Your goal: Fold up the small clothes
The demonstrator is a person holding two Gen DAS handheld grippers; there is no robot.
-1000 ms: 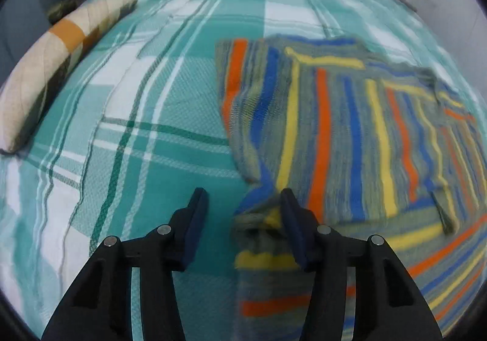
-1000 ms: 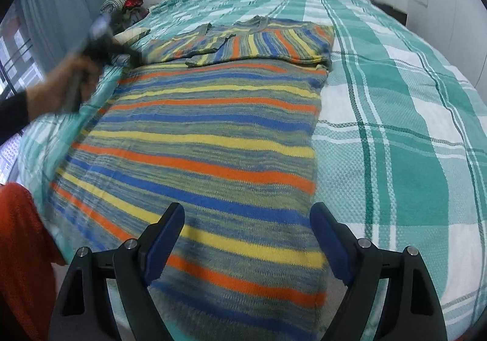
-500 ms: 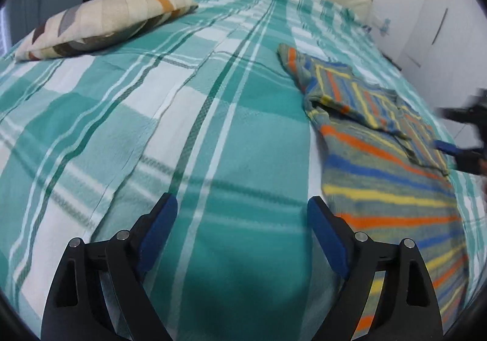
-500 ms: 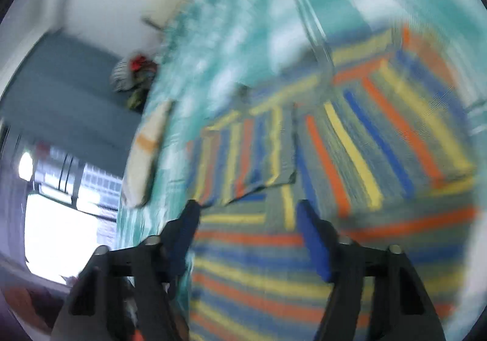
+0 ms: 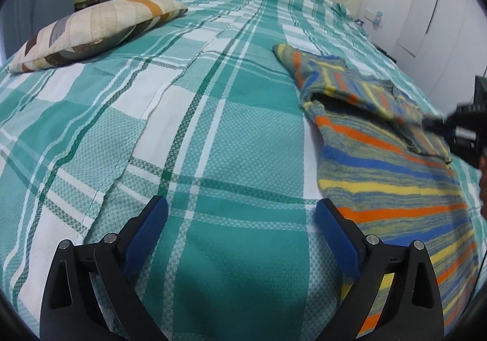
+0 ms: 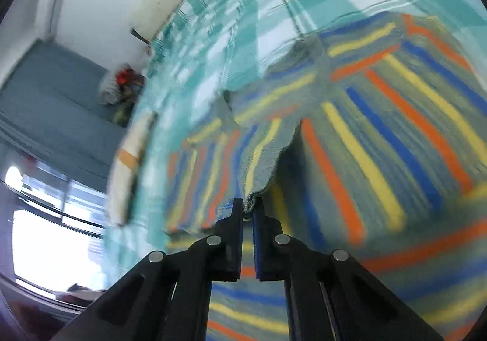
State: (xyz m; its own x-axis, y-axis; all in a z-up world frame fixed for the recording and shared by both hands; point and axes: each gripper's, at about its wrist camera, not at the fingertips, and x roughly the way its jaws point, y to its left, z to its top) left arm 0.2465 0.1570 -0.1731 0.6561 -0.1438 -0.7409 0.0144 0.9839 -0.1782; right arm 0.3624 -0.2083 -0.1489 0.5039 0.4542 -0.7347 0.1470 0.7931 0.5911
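Two grippers: my left hand-held gripper [image 5: 240,216] spread, idle over bed [image 5: 213,134].
Right hand-held gripper [image 6: 249,204]: pinching sleeve [image 6: 255,158] to fold across sweater [image 6: 380,134].

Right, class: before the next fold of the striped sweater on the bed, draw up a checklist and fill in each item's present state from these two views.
1. Right tool shut on the sleeve edge of the striped sweater: ok.
2. How deep that pinch sits: cannot tell, the view is blurred.
3. Left tool open and holding nothing: ok.
4. Left tool over the sweater: not ok, it is above the bare bedspread beside it.
5. Sweater body lying flat: ok in the left view.
6. Patchwork pillow apart from the sweater: ok.
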